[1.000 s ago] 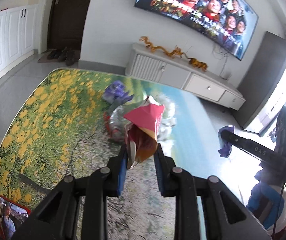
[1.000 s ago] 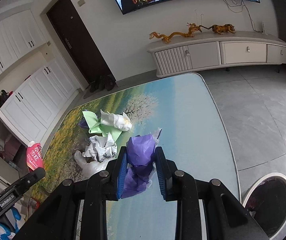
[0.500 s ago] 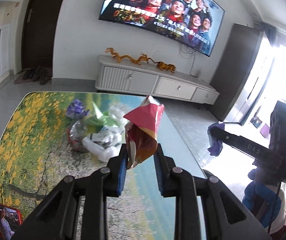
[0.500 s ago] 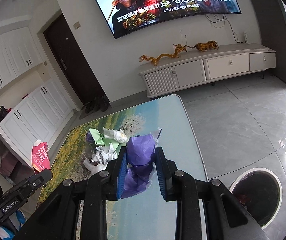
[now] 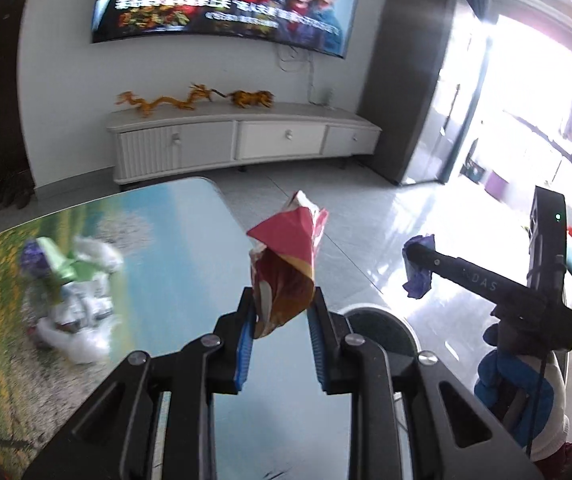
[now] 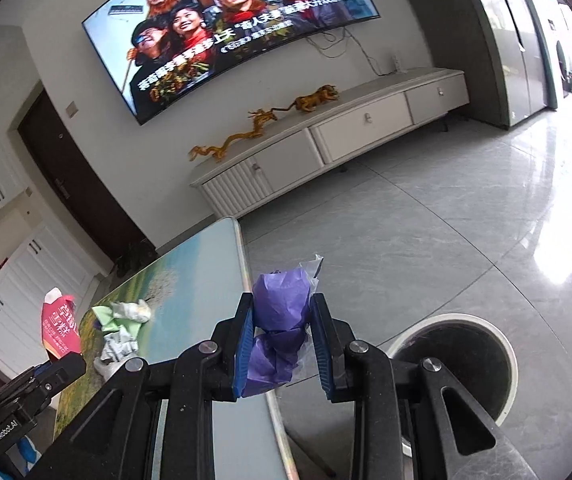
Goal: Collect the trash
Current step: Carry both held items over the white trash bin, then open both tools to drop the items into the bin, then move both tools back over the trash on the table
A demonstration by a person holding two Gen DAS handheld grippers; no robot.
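Observation:
My left gripper (image 5: 282, 316) is shut on a crumpled red and brown snack wrapper (image 5: 286, 264), held in the air over the right edge of the picture-print table (image 5: 174, 248). My right gripper (image 6: 282, 328) is shut on a crumpled purple wrapper (image 6: 280, 312), just past the table's right edge. In the left wrist view the right gripper (image 5: 418, 260) shows at the right with the purple wrapper (image 5: 417, 283) hanging from it. A round white-rimmed trash bin (image 6: 456, 364) stands on the floor to the right of the table. A pile of green, white and purple trash (image 5: 74, 280) lies on the table.
A white TV cabinet (image 5: 242, 140) stands against the far wall under a large screen (image 5: 226, 0). Grey tiled floor (image 6: 426, 240) lies between table and cabinet. A dark door (image 6: 74, 184) and white cupboards are at the left. A person's blue and white sleeve (image 5: 514, 384) is at the right.
Both grippers have swung to the right with their wrappers, from over the table's middle toward its right edge. The trash bin has come closer in both views and the pile has slid left.

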